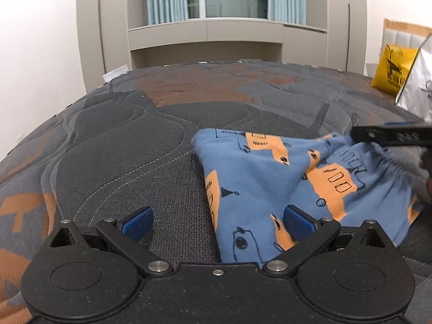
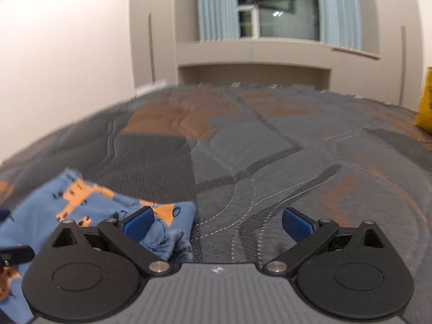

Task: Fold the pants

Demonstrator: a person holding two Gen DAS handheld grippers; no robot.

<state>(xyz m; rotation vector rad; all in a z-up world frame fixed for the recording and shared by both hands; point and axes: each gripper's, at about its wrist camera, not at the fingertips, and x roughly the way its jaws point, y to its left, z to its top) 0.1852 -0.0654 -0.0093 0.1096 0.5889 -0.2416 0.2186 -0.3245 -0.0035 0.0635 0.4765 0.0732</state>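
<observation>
- A mattress (image 1: 113,145) with a quilted cover in grey, charcoal and rust-orange patches carries everything.
- Blue pants (image 1: 256,178) with orange blocks and black doodles lie bunched on its near right part, the gathered waistband towards the right.
- A yellow bag (image 1: 391,70) sits at the far right edge.
- A white bag (image 1: 417,91) sits just beside the yellow one.

Left claw (image 1: 217,222): jaws spread wide, blue pads (image 1: 137,222) well apart, nothing clamped between them, held low and roughly level. Right claw (image 2: 217,224): jaws also spread wide, nothing between the pads (image 2: 297,222), also low (its view is motion-blurred). From the left wrist view, the right claw's black finger (image 1: 388,135) shows at the far right edge.
</observation>
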